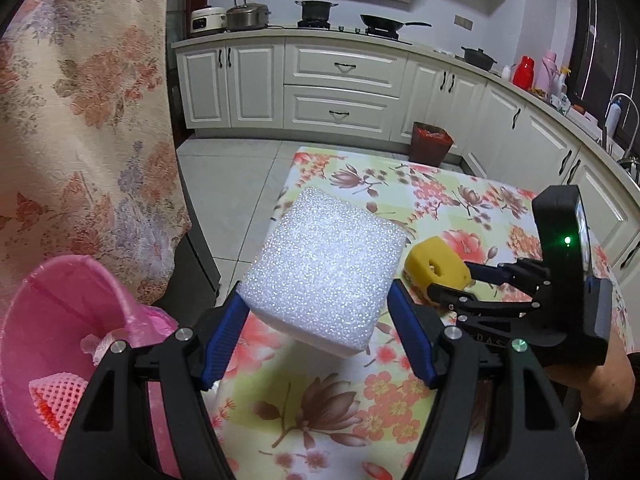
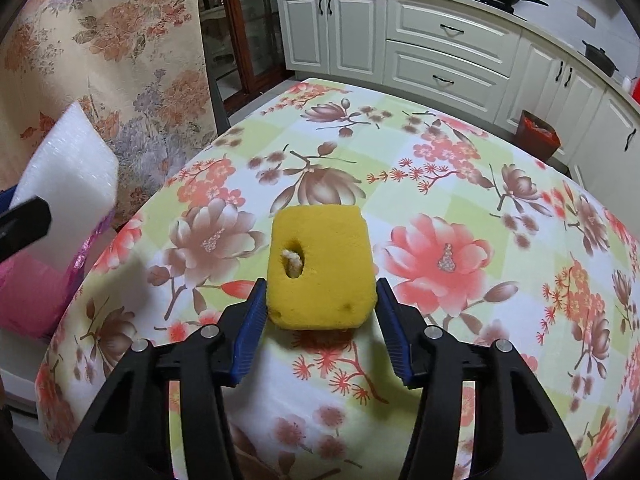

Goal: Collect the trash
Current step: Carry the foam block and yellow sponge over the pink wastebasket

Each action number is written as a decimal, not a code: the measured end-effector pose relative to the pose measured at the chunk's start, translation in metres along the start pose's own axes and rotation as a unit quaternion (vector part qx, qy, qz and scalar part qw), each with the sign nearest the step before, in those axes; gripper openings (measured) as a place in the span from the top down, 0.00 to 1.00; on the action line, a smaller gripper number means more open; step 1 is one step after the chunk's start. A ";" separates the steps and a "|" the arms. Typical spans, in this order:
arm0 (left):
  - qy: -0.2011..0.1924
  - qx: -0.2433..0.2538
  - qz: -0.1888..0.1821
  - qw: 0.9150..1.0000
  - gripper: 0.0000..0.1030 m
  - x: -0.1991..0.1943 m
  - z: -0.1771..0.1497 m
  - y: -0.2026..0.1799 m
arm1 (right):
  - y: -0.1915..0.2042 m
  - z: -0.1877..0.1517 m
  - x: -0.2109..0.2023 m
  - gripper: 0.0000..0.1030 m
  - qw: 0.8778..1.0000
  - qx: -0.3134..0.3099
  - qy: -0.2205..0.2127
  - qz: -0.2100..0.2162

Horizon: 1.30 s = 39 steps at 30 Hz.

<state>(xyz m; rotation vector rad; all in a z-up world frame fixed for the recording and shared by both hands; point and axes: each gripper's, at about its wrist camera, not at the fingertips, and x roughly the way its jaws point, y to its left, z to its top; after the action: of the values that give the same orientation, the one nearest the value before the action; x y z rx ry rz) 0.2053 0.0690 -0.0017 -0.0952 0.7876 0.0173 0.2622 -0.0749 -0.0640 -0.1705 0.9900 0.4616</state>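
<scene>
My left gripper (image 1: 316, 300) is shut on a white foam block (image 1: 324, 272), held above the table's left edge, to the right of a pink-lined trash bin (image 1: 60, 328). The bin holds a pink foam net (image 1: 56, 398). My right gripper (image 2: 320, 296) is shut on a yellow sponge (image 2: 320, 268) with a hole in it, held just above the floral tablecloth (image 2: 440, 208). In the left wrist view the right gripper (image 1: 448, 284) and sponge (image 1: 434, 270) sit right of the foam block. In the right wrist view the foam block (image 2: 68, 172) and bin (image 2: 36, 292) are at far left.
A floral curtain (image 1: 80, 120) hangs at left, behind the bin. White kitchen cabinets (image 1: 340, 80) with pots run along the back and right. A dark waste bin with a red liner (image 1: 430, 144) stands on the floor beyond the table.
</scene>
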 end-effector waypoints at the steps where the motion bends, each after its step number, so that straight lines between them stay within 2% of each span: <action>1: -0.001 -0.002 0.001 1.000 0.34 -0.002 0.000 0.001 | 0.001 0.000 -0.001 0.51 1.000 -0.001 0.000 0.000; 8: -0.016 -0.022 0.011 1.000 0.34 -0.030 -0.005 0.017 | 0.009 0.002 -0.026 0.51 1.000 -0.002 -0.020 0.002; 14: -0.038 -0.046 0.027 0.998 0.34 -0.068 -0.012 0.035 | 0.025 0.007 -0.065 0.51 0.999 -0.007 -0.052 0.010; 28: -0.100 -0.099 0.087 0.986 0.34 -0.165 -0.029 0.094 | 0.100 0.029 -0.150 0.51 0.989 -0.048 -0.129 0.045; 39: -0.122 -0.127 0.120 0.977 0.34 -0.202 -0.033 0.129 | 0.159 0.042 -0.175 0.51 0.982 -0.083 -0.149 0.076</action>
<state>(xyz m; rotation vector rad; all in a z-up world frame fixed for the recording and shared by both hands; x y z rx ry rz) 0.0332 0.1987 0.1078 -0.2350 0.5435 0.3533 0.1421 0.0289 0.1155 -0.1699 0.6734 0.6889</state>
